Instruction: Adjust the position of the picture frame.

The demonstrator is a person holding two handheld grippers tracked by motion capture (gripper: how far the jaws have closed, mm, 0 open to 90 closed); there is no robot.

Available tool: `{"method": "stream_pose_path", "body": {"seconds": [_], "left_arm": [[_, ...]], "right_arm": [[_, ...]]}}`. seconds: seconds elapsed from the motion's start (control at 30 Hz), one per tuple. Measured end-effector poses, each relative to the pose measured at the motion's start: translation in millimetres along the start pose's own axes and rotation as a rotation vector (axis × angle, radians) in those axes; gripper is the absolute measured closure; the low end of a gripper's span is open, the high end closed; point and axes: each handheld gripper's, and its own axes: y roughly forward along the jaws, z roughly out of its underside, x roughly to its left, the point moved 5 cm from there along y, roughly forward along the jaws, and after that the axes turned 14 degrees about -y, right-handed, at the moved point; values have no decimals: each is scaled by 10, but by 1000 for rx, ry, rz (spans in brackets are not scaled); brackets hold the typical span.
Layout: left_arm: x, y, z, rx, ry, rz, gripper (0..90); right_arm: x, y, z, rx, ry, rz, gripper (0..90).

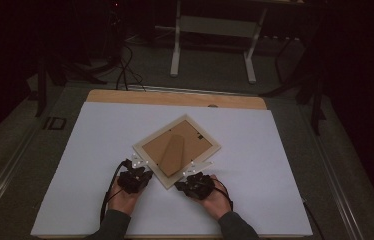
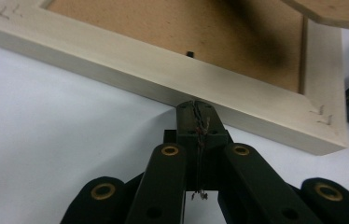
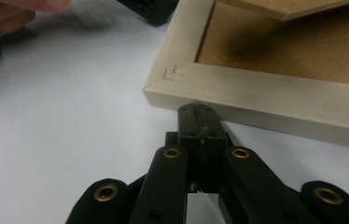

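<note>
Picture frame (image 1: 177,150), face down, mid-tabletop: I am squaring it by pushing.
Left gripper (image 2: 196,108) and right gripper (image 3: 197,112), jaws together, abut its near edges; next, I nudge evenly.

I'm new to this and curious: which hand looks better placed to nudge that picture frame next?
Probably the left: the left gripper, shut, meets the middle of the frame edge; the right gripper, also shut, sits near a corner.

I count one picture frame (image 1: 177,151) lying back-up near the middle of the white worktop (image 1: 90,165), with one easel stand (image 1: 171,152) on its backing. I have two grippers on it: the left gripper (image 1: 136,162) and the right gripper (image 1: 195,167), both near the worktop's front edge.
</note>
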Motion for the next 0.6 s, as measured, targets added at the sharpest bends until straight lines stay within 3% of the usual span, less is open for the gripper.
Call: {"method": "stream_pose_path", "body": {"seconds": [0.2, 0.33, 0.6], "left_arm": [[19, 10, -16, -7, -9, -7, 900], [32, 12, -21, -11, -13, -8, 900], [42, 17, -27, -15, -27, -12, 900]], "right_arm": [[-15, 81, -82, 3, -11, -7, 900], [-63, 45, -71, 3, -15, 6, 900], [-440, -262, 36, -28, 53, 109, 900]]}}
